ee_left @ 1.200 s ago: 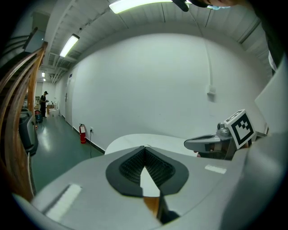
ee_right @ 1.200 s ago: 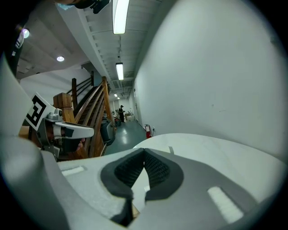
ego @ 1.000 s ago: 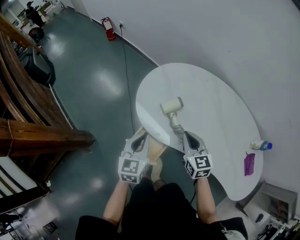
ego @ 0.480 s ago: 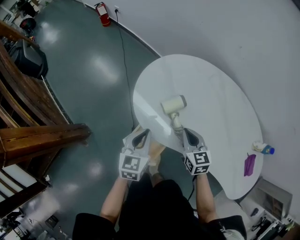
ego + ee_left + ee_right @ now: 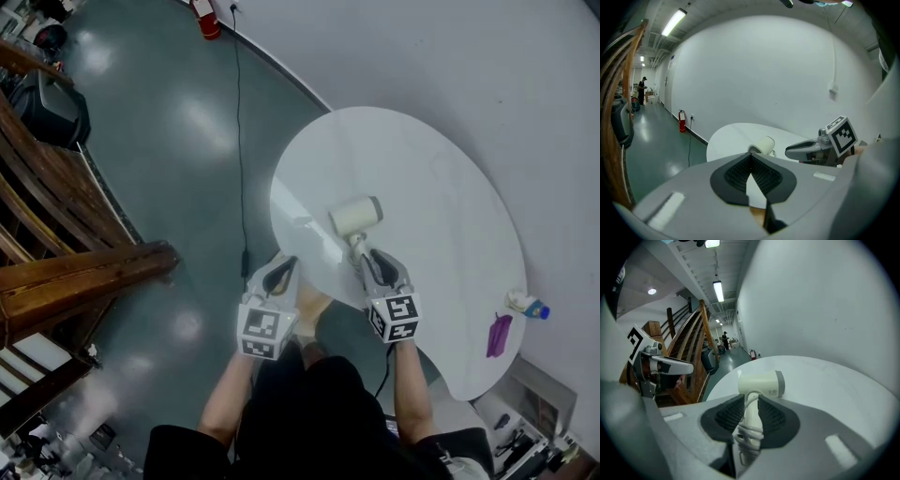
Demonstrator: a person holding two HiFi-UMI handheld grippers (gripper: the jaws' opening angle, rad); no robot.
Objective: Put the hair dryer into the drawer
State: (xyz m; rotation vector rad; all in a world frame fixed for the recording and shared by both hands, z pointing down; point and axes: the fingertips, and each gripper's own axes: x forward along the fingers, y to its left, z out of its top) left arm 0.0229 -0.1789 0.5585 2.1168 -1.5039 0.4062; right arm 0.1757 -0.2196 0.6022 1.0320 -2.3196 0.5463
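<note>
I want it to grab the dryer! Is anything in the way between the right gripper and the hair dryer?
No, nothing visible is in the way. The jaws of the right gripper have just been opening, and the handle of the hair dryer already stands between them, on the white table.

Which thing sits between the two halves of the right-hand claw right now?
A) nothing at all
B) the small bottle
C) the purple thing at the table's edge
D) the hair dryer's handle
D: in the right gripper view the right claw, whose jaws have just been opening, stands either side of the handle of the cream hair dryer lying on the white table.
</note>
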